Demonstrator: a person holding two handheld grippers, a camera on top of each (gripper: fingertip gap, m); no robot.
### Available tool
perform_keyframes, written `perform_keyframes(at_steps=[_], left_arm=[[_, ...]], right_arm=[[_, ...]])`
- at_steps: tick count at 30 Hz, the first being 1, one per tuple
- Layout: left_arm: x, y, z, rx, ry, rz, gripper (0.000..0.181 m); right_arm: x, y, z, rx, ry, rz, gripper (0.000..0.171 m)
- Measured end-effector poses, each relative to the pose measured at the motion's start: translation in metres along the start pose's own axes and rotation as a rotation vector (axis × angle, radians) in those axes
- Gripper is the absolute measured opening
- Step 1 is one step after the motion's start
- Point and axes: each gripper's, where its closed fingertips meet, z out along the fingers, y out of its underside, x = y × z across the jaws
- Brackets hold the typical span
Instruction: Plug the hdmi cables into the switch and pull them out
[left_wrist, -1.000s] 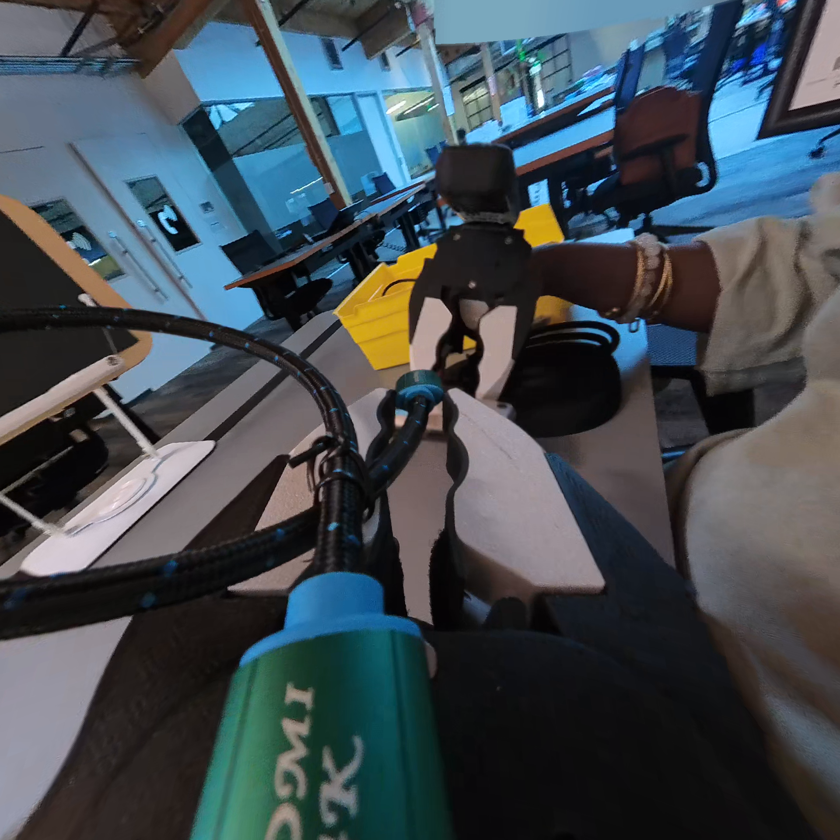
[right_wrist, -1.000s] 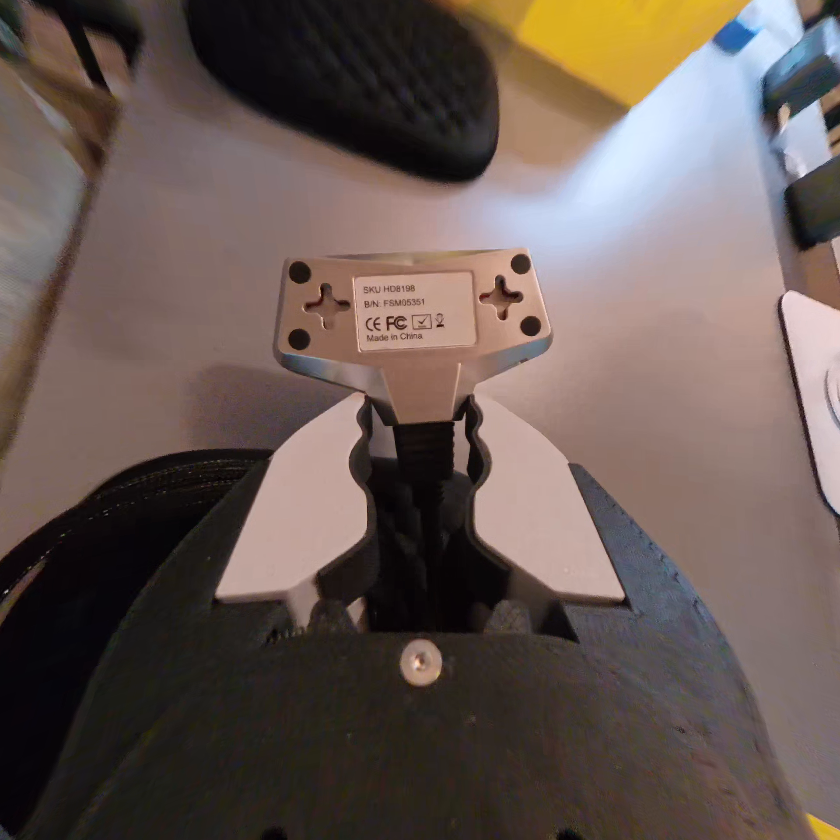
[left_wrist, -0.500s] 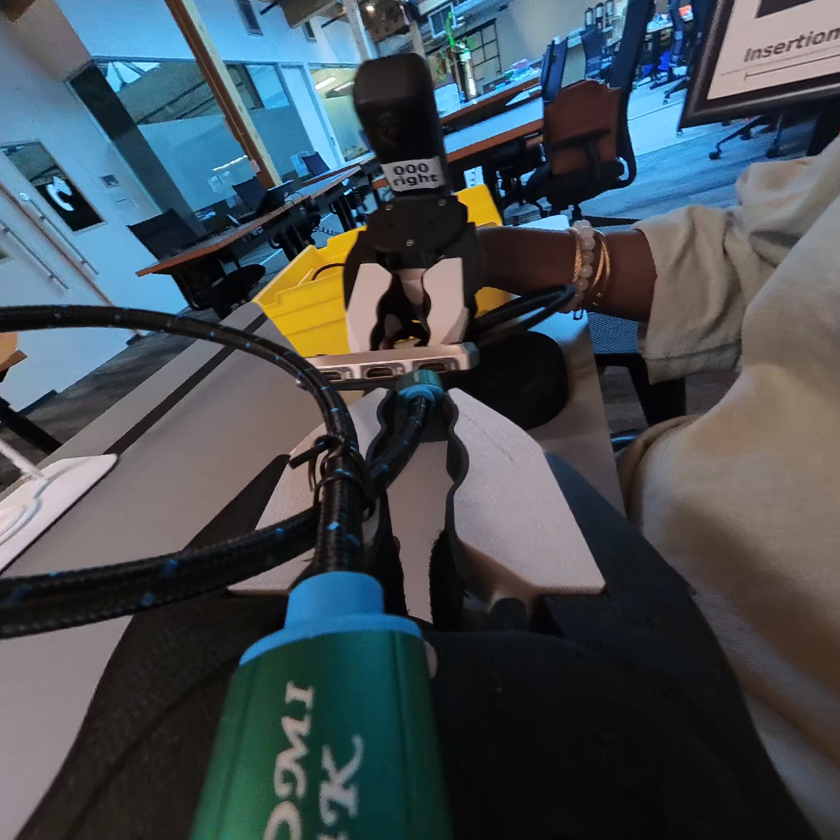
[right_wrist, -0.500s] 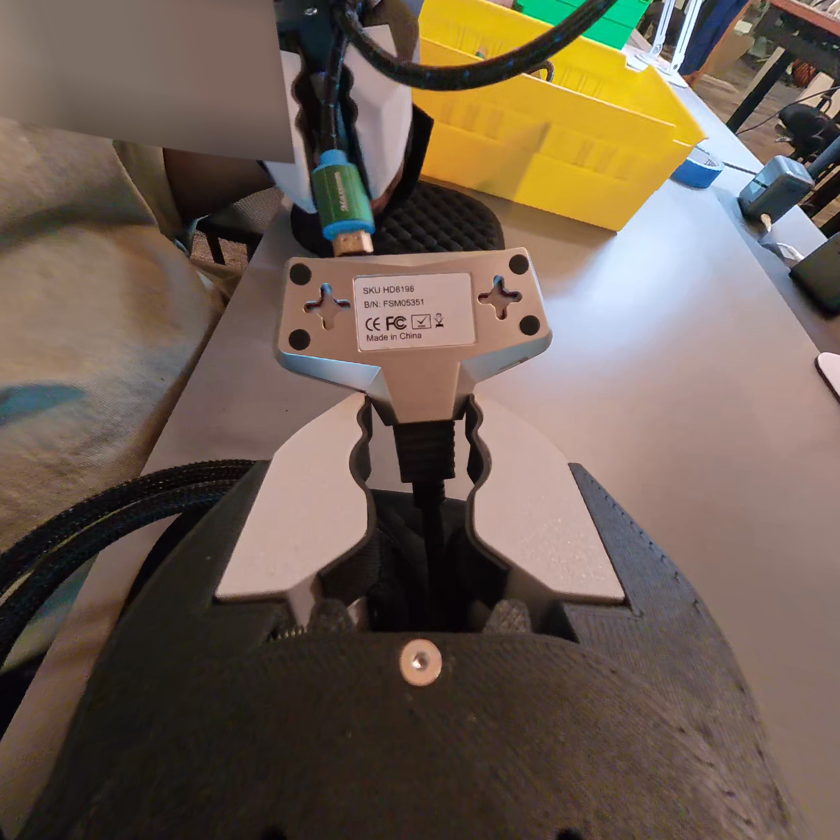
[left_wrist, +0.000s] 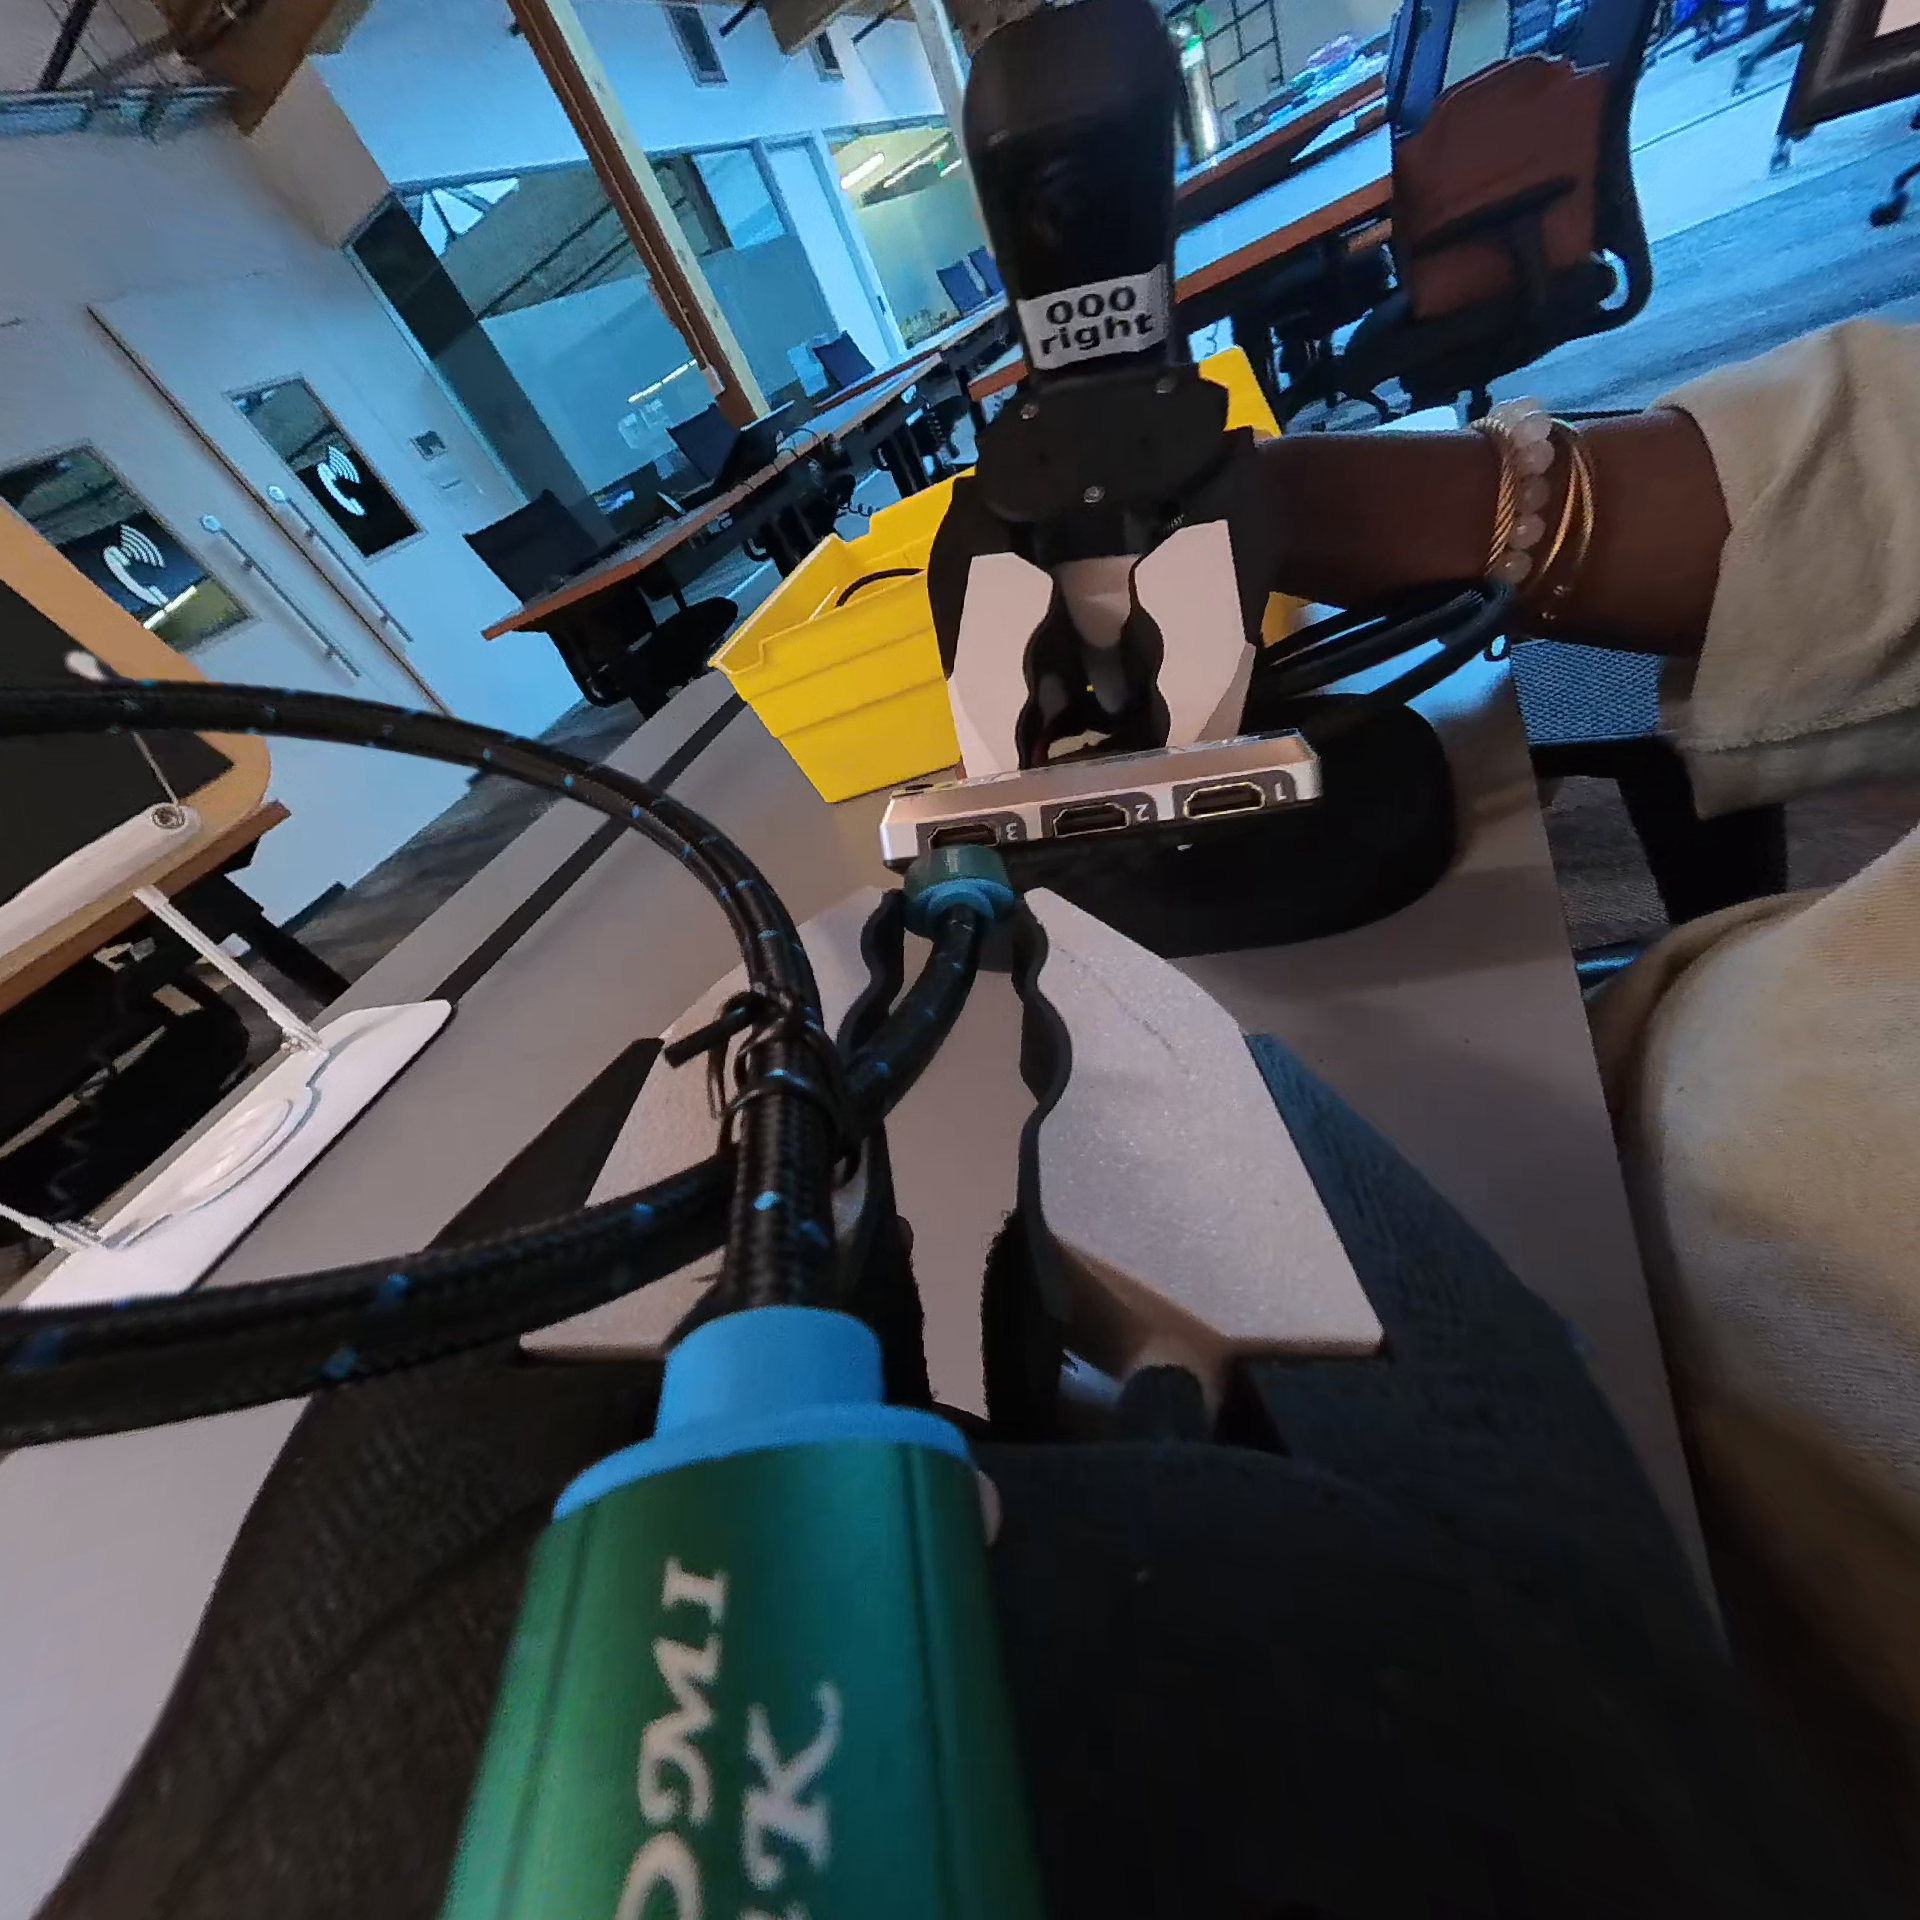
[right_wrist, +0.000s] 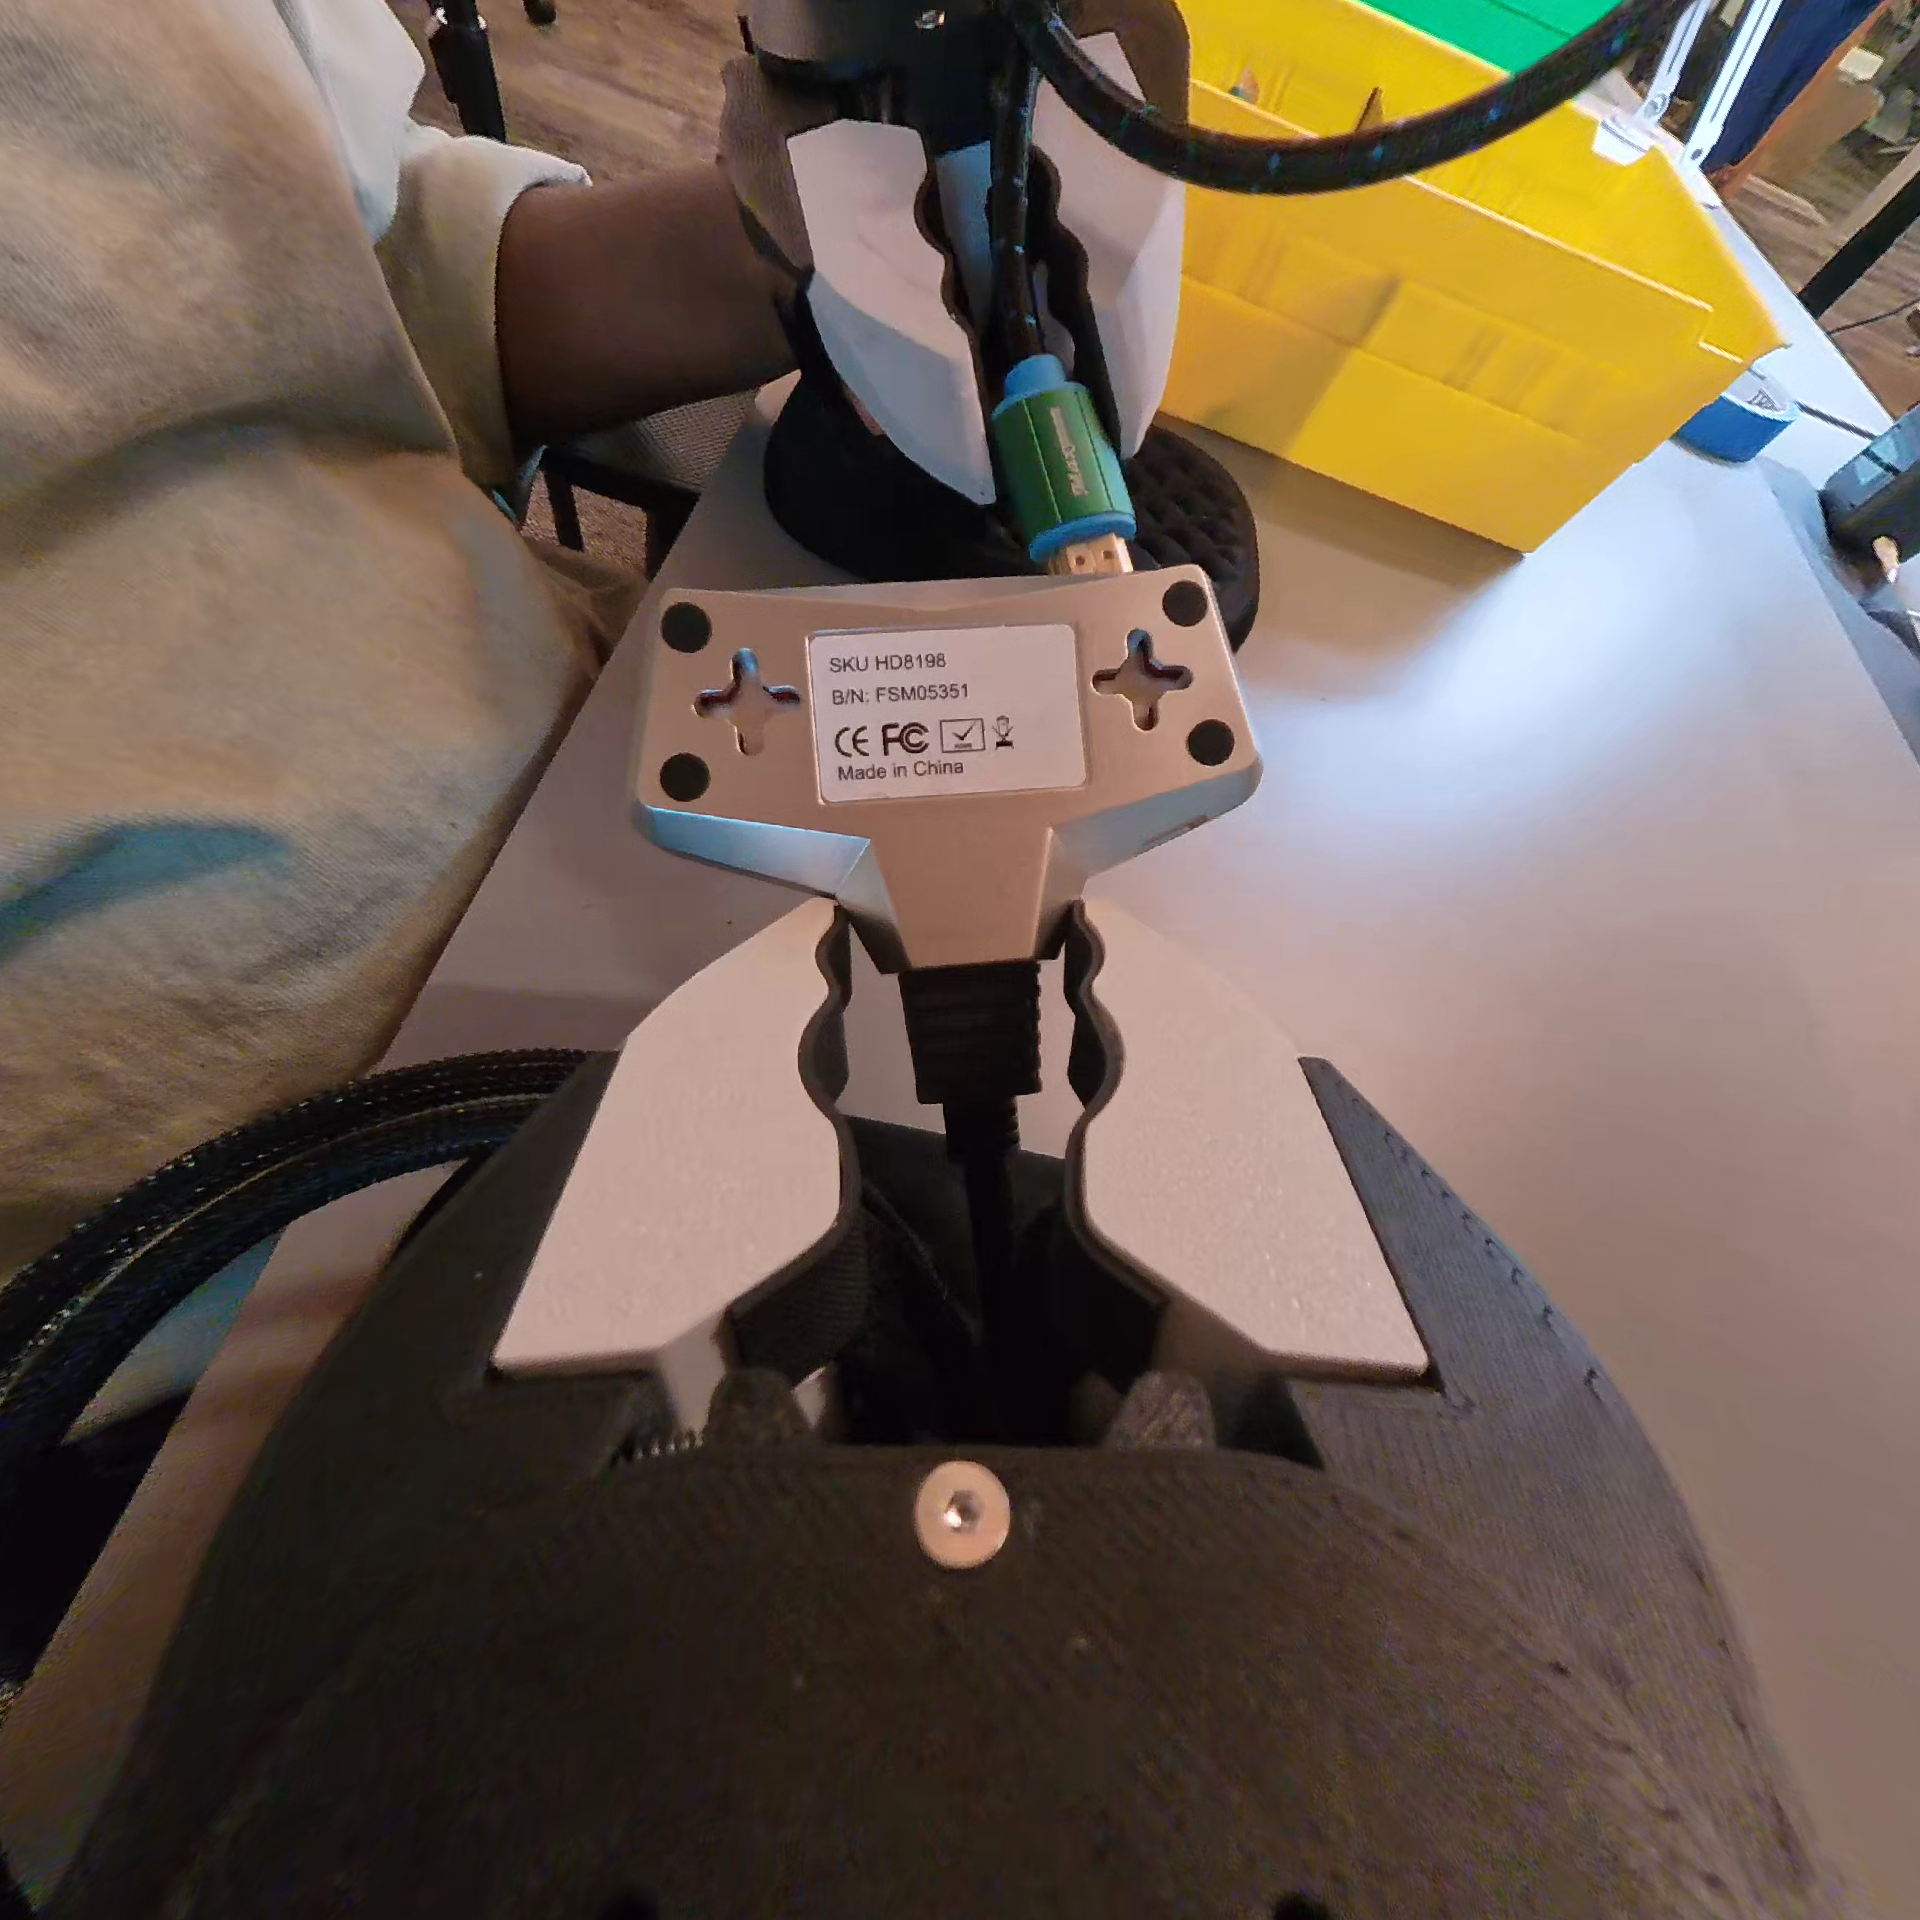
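Above the bench (right_wrist: 1455, 935), I'm lining the HDMI plug (right_wrist: 1065, 473) up with the switch (right_wrist: 940, 727).
Left gripper (right_wrist: 1023, 343) clamps the plug, right gripper (right_wrist: 961, 935) clamps the switch's neck; next, square it into the end port (left_wrist: 961, 833).

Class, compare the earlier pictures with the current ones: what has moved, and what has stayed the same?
The right gripper has raised the silver HDMI switch off the grey table toward the left gripper, whose green HDMI plug now nearly touches a port. Both grips are unchanged; the yellow bin stayed put.
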Motion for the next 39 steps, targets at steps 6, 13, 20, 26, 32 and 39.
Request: perform_keyframes(at_steps=[6,13,20,26,32,39], left_arm=[[0.002,-0.002,-0.001,0.022,0.015,0.014,0.021],[0.006,-0.003,0.000,0.043,0.039,-0.007,0.021],[0.014,-0.002,-0.001,0.031,0.089,0.033,0.021],[0.015,0.005,0.000,-0.025,0.074,0.105,0.021],[0.022,-0.007,0.002,0.069,0.094,0.102,0.020],[0.014,-0.005,0.004,0.051,0.055,0.090,0.017]], right_arm=[[-0.003,-0.001,0.000,0.006,-0.014,-0.013,0.040],[-0.004,0.001,0.003,-0.012,-0.011,-0.035,0.040],[-0.010,0.001,0.004,-0.016,-0.027,-0.084,0.040],[-0.010,0.006,0.009,-0.058,-0.022,-0.116,0.040],[-0.020,0.001,0.010,-0.030,-0.079,-0.165,0.041],[-0.018,-0.002,0.009,-0.005,-0.067,-0.154,0.041]])
